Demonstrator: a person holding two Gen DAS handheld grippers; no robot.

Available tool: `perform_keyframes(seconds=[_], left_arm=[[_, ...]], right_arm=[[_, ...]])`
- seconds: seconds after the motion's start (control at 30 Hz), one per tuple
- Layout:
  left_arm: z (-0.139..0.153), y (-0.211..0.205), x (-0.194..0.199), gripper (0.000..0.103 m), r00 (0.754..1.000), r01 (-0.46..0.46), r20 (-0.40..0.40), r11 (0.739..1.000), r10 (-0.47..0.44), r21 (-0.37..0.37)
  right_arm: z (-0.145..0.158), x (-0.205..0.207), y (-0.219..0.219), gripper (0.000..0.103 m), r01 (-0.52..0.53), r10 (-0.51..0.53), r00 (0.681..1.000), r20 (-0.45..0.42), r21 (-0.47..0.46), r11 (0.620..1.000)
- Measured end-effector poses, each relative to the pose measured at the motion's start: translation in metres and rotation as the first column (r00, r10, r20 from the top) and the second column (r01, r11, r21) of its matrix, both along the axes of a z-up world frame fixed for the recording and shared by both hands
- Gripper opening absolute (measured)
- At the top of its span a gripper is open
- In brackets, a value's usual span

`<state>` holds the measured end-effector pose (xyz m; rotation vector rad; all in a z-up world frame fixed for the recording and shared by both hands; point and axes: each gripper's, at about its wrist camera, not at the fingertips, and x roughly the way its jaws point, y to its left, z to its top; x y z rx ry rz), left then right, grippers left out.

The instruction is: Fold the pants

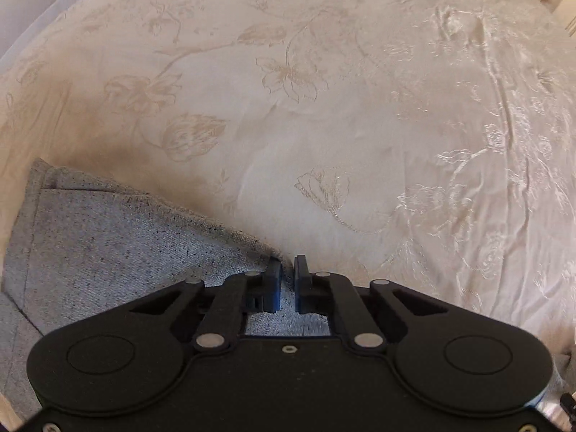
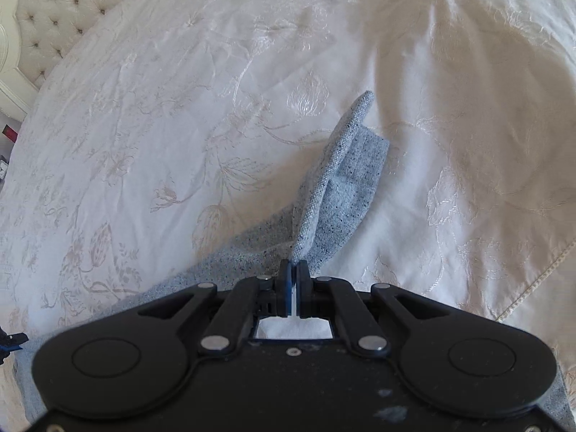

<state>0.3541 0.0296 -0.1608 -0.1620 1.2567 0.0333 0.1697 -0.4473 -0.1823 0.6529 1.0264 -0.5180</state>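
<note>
The grey pants (image 2: 345,180) are being pinched at an edge by the clenched right gripper (image 2: 294,270), lifted toward one o'clock for folding over the bedspread (image 2: 144,126); the left gripper (image 1: 287,270) is being held slightly parted over the cloth.

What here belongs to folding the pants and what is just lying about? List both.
Belongs to the job:
- light grey speckled fabric pants
- left tool, over the pants' edge
- right tool, shut on a pants edge

Just lying about:
- cream floral embroidered bedspread
- beige tufted headboard
</note>
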Motion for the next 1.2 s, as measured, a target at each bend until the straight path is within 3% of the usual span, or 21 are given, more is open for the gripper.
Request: perform_keyframes(seconds=[0.3,0.57,0.9,1.2], left_arm=[[0.063,0.025,-0.090,0.008,0.995,0.081,0.058,0.995,-0.078,-0.061],[0.074,0.044,-0.178,0.008,0.984,0.167,0.062,0.985,-0.164,-0.039],[0.042,0.071,-0.261,0.008,0.980,0.195,-0.047,0.981,-0.196,-0.025],[-0.006,0.080,-0.289,0.001,0.962,0.215,-0.164,0.976,-0.216,-0.024]], right_arm=[[0.050,-0.083,0.012,0.003,0.042,-0.042,0.999,0.025,-0.015,0.999],[0.046,-0.177,0.040,0.003,0.087,-0.087,0.994,-0.059,0.004,0.996],[0.021,-0.245,0.073,0.001,0.145,-0.143,0.979,-0.145,0.005,0.989],[0.009,-0.265,0.084,0.002,0.146,-0.151,0.969,-0.197,-0.038,0.988]])
